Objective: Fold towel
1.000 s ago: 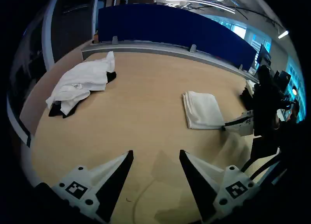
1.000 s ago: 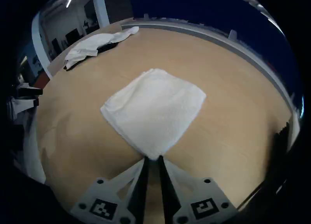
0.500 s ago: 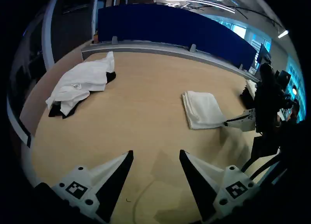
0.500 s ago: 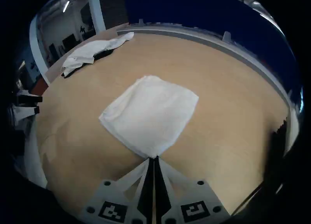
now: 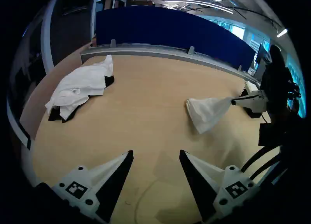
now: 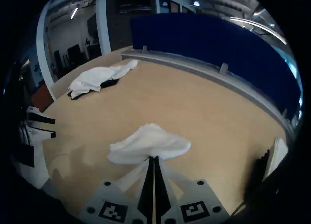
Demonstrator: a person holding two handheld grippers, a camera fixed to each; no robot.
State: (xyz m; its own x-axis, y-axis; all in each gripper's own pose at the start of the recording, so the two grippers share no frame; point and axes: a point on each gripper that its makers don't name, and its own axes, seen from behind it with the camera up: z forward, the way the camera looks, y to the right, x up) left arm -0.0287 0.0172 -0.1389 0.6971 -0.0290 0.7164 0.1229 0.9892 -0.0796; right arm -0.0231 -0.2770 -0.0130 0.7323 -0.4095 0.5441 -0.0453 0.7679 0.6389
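In the left gripper view the left tongs (image 5: 155, 165) stand spread and empty above the wooden surface (image 5: 147, 107), well apart from the heap of white cloth (image 5: 79, 88). Across the surface from that heap, the towel (image 5: 206, 111) hangs by 1 corner from the right tongs (image 5: 237, 101), sagging in a loose wedge. Whether its low end touches the surface I cannot tell. Counted here: 1 towel, 1 heap with something dark under it, 2 tongs, and 1 blue divider (image 5: 167, 29) beyond the heap. In the right gripper view the right tongs (image 6: 154, 165) are pressed together, pinching the towel (image 6: 149, 146) by the nearest corner, with the heap (image 6: 99, 78) far off beyond it. Again that makes 1 towel and 1 heap. The likely trouble is that a single-corner pinch carries every layer, so the folds may fall open and the neat stack may be lost. The thick cloth could also slip out of the narrow tips if the lift is swung. With the left tongs so far from the towel, nothing supports a 2nd corner, and a trailing edge could bunch against the surface.
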